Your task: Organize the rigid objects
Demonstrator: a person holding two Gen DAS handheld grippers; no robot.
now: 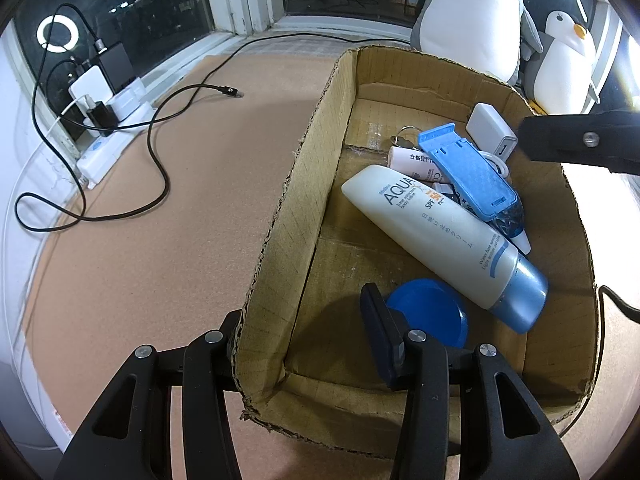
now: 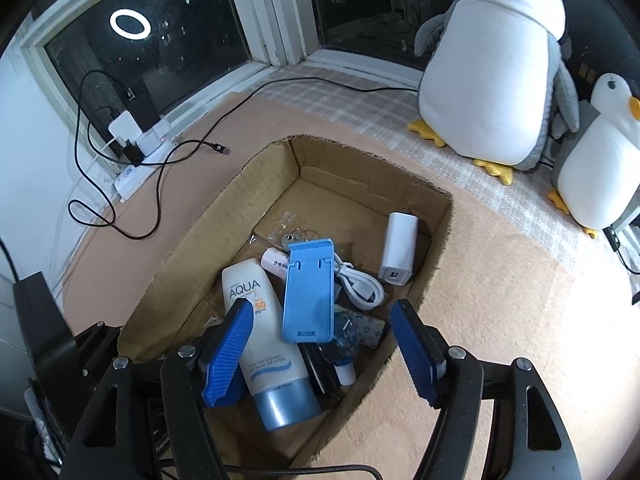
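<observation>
Right wrist: right gripper point(image 2: 322, 354) open above box point(image 2: 436, 216).

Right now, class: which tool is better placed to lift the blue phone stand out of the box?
Right. The right tool hangs open above the blue phone stand; the left tool straddles the cardboard box wall beside the blue lid.
</observation>
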